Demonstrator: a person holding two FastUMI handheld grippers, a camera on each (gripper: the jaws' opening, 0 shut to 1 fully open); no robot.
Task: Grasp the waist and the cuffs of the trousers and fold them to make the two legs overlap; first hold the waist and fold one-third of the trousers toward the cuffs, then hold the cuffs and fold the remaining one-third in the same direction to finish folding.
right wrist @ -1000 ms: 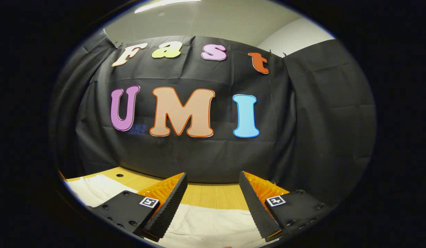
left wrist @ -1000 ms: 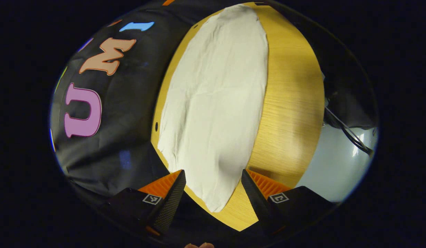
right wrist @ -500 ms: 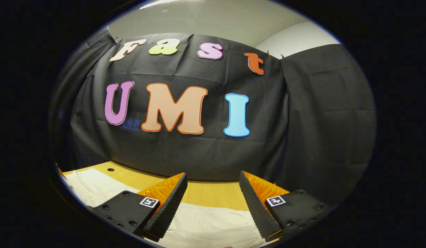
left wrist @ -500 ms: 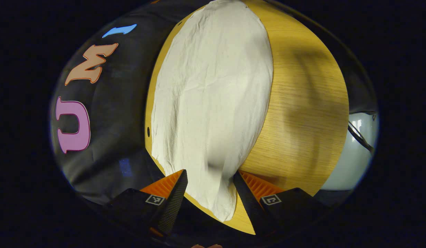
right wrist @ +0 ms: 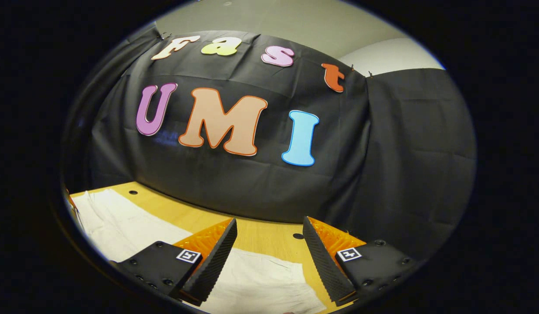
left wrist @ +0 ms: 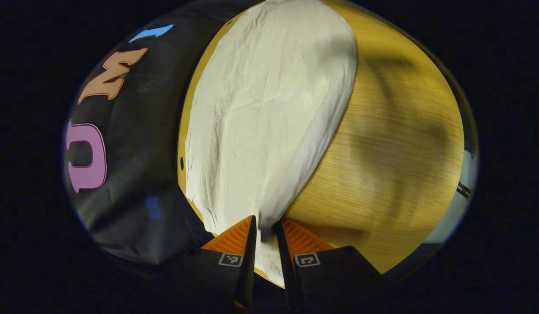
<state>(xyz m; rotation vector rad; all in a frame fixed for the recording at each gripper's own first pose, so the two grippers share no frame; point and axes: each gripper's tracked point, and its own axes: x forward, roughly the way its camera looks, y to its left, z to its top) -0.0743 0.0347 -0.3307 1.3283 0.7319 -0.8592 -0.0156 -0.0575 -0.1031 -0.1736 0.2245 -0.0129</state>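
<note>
in the left gripper view the white trousers (left wrist: 260,117) lie spread along the wooden tabletop (left wrist: 395,148), reaching from 6 o'clock up to 12 o'clock. the left tongs (left wrist: 264,229) are closed together on the near edge of the trousers, and both fingers (left wrist: 250,244) press a pinch of the cloth between them. from this pinch a raised fold runs toward 1 o'clock along the side of the trousers. the bare tabletop is at 3 o'clock, with soft shadows on it.

in the right gripper view the right tongs (right wrist: 269,235) stand wide apart and hold nothing. the trousers (right wrist: 260,283) lie flat on the tabletop (right wrist: 260,231) under and between the fingers (right wrist: 217,257), and more white cloth extends toward 9 o'clock. whether the fingers touch the cloth i cannot tell.
</note>
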